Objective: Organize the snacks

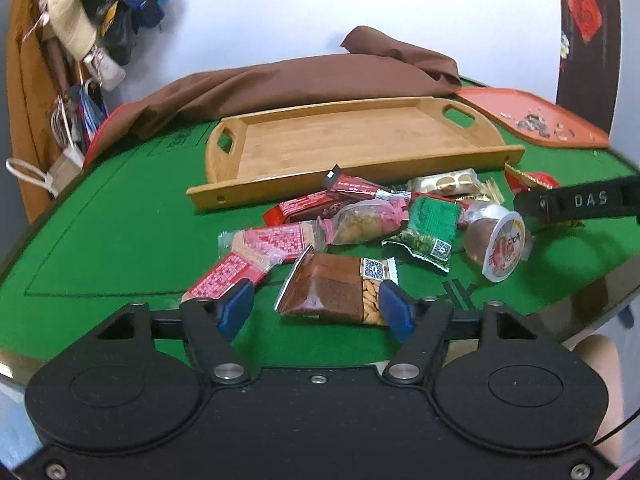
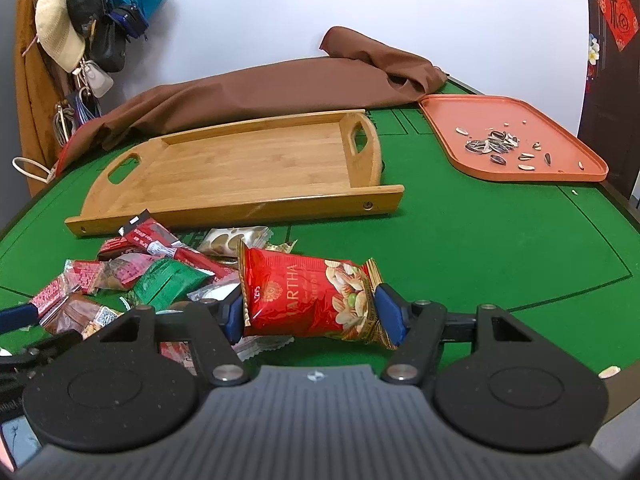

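A heap of wrapped snacks (image 1: pixel 360 216) lies on the green table in front of an empty wooden tray (image 1: pixel 360 172). My left gripper (image 1: pixel 316 310) is open over the heap's near edge. A brown cake packet with almonds (image 1: pixel 332 288) lies between its blue pads, and the left pad stands clear of it. In the right wrist view my right gripper (image 2: pixel 314 312) is shut on a red nut packet (image 2: pixel 304 296), held crosswise just above the table. A green packet (image 1: pixel 432 228) and a jelly cup (image 1: pixel 500 248) lie to the right in the heap.
An orange tray (image 2: pixel 460 120) with sunflower seed shells sits at the back right. A brown cloth (image 2: pixel 260 88) is bunched along the far side behind the wooden tray (image 2: pixel 240 208). Bags and hats (image 2: pixel 80 20) hang at the left wall. Bare green felt (image 2: pixel 500 248) spreads right of the heap.
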Available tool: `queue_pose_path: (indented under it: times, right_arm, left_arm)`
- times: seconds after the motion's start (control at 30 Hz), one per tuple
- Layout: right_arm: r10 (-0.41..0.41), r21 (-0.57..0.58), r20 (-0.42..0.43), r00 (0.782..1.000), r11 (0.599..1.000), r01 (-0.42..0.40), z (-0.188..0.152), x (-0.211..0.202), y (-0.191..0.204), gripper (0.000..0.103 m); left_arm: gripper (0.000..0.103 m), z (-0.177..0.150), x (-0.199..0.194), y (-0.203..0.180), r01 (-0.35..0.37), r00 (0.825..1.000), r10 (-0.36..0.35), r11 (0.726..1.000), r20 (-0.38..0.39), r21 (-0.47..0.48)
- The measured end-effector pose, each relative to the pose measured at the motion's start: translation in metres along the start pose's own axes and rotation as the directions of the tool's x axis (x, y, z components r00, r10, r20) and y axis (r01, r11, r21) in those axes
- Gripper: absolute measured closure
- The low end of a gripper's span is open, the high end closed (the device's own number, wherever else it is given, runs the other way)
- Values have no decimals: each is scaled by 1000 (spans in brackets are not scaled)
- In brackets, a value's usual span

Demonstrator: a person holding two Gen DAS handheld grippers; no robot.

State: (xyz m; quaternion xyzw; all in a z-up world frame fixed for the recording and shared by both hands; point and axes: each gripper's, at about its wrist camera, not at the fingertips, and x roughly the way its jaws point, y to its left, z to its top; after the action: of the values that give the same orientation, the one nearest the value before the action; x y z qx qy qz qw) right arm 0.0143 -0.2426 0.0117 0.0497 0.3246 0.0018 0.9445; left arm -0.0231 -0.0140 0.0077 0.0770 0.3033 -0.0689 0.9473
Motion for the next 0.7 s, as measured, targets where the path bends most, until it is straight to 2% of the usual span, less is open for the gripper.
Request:
queue_pose_path:
  times: [0.13,0.27,0.33,0.47,0.57,0.7]
  right_arm:
    - [-3,-1,1,1000,1000,3,0,0,0,35]
    - [-8,1,0,1000,1000,8,0,0,-1,35]
    - [-10,2,-2,1000,1000,10,-1,0,-1,35]
    - [-13,2,-11,1000,1000,13,-3,1,-1,35]
    - [-11,5,-12,1000,1000,11,-4,1,-2,35]
    - [-14,7,-2,1000,1000,14,-2,-2,-2,35]
  left_arm:
    - [31,1,14,-5,43,999,-43,999,-20,3]
    - [25,-5,23,-4,134,991,-133,990,23,-53]
    - [25,-8,22,-9,117,992,-116,993,43,-35]
    - [44,-4,18,-12,137,991,-136,990,19,-36]
    - [47,0,16,-10,138,990,-138,989,-1,-55]
    - [69,3,6,-7,112,994,-111,992,19,-58]
